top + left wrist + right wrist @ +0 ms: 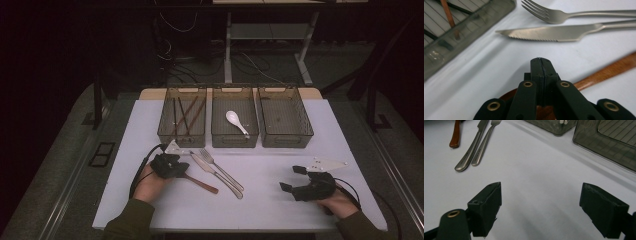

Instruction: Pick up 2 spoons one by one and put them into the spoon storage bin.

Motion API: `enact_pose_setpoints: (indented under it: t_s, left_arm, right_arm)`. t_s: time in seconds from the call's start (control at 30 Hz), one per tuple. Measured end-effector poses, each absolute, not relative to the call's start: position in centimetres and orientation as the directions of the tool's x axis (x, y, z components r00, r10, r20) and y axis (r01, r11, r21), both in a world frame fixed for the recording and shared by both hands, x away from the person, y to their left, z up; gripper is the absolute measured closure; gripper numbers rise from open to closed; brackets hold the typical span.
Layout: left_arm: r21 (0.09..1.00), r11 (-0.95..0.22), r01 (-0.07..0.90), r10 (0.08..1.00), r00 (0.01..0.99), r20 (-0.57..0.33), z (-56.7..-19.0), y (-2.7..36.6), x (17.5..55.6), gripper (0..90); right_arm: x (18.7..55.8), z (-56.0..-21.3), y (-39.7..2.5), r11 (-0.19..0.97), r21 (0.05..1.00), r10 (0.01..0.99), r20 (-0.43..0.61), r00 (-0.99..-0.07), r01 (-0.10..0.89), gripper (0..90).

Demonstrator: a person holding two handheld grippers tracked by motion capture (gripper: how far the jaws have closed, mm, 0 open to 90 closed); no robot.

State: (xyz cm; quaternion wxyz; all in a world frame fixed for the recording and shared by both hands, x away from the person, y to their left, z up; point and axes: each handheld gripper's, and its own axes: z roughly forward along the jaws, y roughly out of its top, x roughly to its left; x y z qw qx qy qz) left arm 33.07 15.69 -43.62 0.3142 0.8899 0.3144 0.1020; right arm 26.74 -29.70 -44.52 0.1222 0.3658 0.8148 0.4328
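A wooden spoon (200, 183) (609, 71) (455, 135) lies on the white table, its bowl end under my left gripper (170, 165) (541, 61). That gripper's jaws are pressed together just above the spoon, and nothing shows between the tips. A steel knife (215, 175) (549, 32) (471, 150) and a fork (220, 167) (556, 15) (484, 147) lie side by side just right of it. My right gripper (292, 178) (541, 205) hovers open over bare table at the front right, holding nothing.
Three clear bins stand in a row at the back. The left bin (181, 141) holds chopsticks (186, 112), the middle bin (235, 141) a white ceramic spoon (236, 121), and the right bin (287, 141) looks bare. White tabletop (260, 200) spreads between the grippers.
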Motion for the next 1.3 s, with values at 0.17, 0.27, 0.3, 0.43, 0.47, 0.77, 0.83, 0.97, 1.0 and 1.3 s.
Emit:
enact_pose_setpoints:
  t_s: [0.17, 0.27, 0.3, 0.43, 0.47, 0.77, 0.83, 0.97, 1.0, 1.3]
  left_arm:
    - [0.613, -0.612, 0.5, 0.617, 0.787, -0.025, -43.4, 16.2, 31.9, 88.7]
    - [0.616, -0.604, 0.506, 0.619, 0.784, -0.036, -43.4, 16.6, 30.9, 88.7]
    - [0.612, -0.606, 0.508, 0.616, 0.786, -0.042, -43.4, 16.9, 30.6, 88.7]
    - [0.613, -0.597, 0.518, 0.62, 0.783, -0.057, -43.4, 17.2, 29.7, 88.7]
    - [0.612, -0.597, 0.519, 0.619, 0.783, -0.06, -43.3, 17.3, 29.6, 88.7]
    - [0.68, -0.527, 0.509, 0.62, 0.778, -0.102, -42.5, 18.1, 29.2, 75.1]
    - [0.694, -0.516, 0.502, 0.619, 0.779, -0.103, -42.2, 18.4, 29.0, 69.4]
    - [0.714, -0.494, 0.496, 0.615, 0.78, -0.117, -42.0, 19.2, 28.3, 57.6]
    - [0.717, -0.489, 0.496, 0.616, 0.779, -0.119, -42.0, 19.3, 28.2, 54.7]
    - [0.732, -0.45, 0.512, 0.661, 0.742, -0.113, -42.5, 21.3, 26.9, 39.2]
  right_arm:
    - [26.7, -44.5, -29.8, 0.354, 0.796, 0.705, 0.119, -0.699, 0.492, 17.9]
    - [26.7, -44.5, -29.8, 0.354, 0.796, 0.705, 0.119, -0.7, 0.491, 17.8]
    - [26.7, -44.5, -29.8, 0.354, 0.796, 0.704, 0.119, -0.7, 0.491, 17.9]
    - [26.8, -44.5, -29.8, 0.359, 0.796, 0.702, 0.113, -0.703, 0.487, 17.9]
    - [26.7, -44.5, -29.8, 0.359, 0.797, 0.702, 0.113, -0.703, 0.486, 17.8]
    - [26.8, -44.5, -29.8, 0.36, 0.796, 0.702, 0.113, -0.704, 0.486, 17.8]
    - [26.7, -44.5, -29.8, 0.359, 0.797, 0.702, 0.113, -0.703, 0.486, 17.9]
    - [26.7, -44.5, -29.7, 0.362, 0.796, 0.699, 0.112, -0.706, 0.485, 17.9]
    - [26.7, -44.5, -29.7, 0.362, 0.796, 0.699, 0.113, -0.706, 0.485, 17.9]
    - [26.7, -44.5, -29.6, 0.366, 0.795, 0.697, 0.111, -0.709, 0.484, 17.9]
